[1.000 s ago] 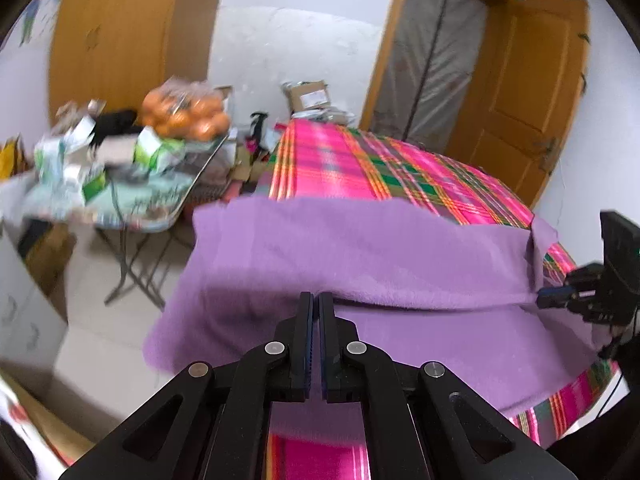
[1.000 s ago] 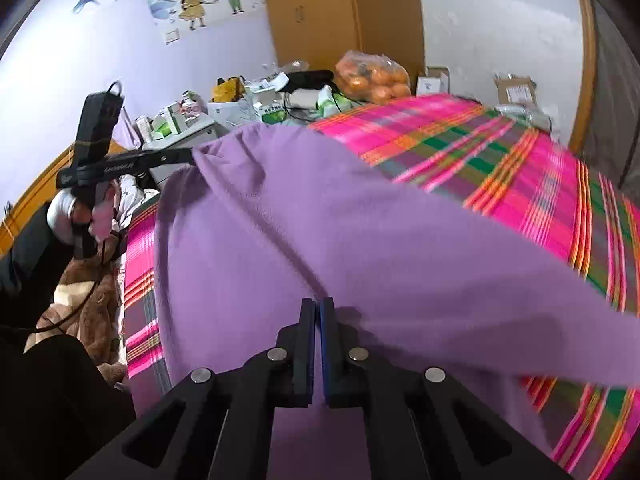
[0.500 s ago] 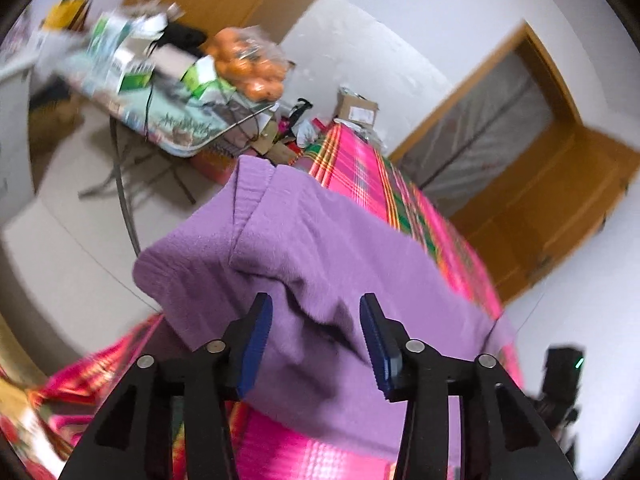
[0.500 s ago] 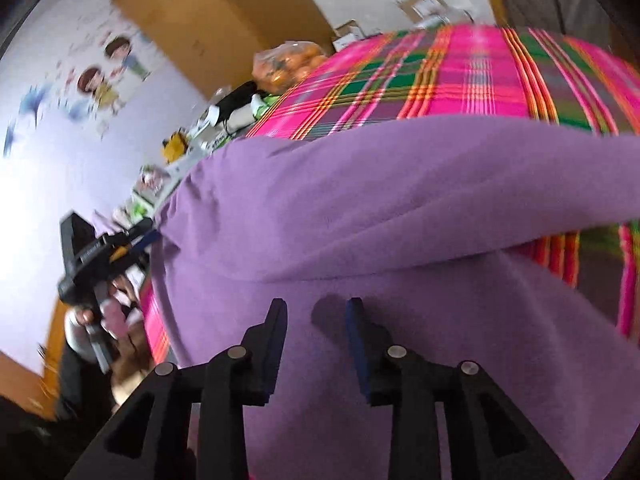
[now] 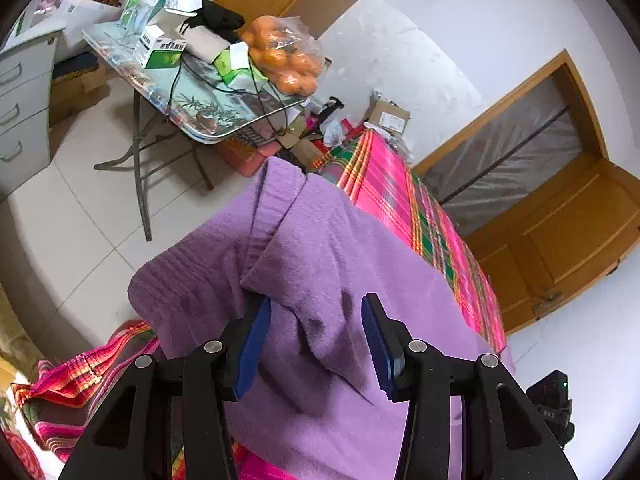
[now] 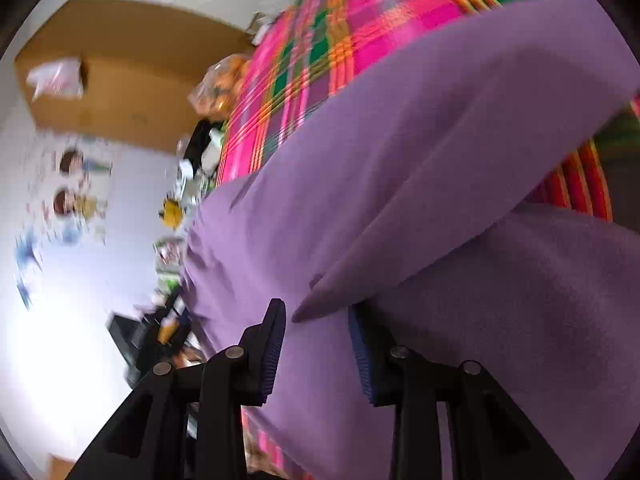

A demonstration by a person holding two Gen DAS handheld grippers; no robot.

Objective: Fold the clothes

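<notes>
Purple garment (image 5: 352,264) folded on plaid bedspread (image 5: 384,184); left gripper (image 5: 316,340), right gripper (image 6: 316,344) both wide (gripping nothing).

Pretty cluttered room here. White walls (image 5: 460,28), pale tiled floor (image 5: 80,216), and a folding table (image 5: 208,120) off to my left piled with boxes and a bag of oranges (image 5: 286,60). Grey drawers (image 5: 20,104) sit beside it. There's a wooden door (image 5: 572,232) on my right and cartoon stickers (image 6: 76,184) on the other wall.
</notes>
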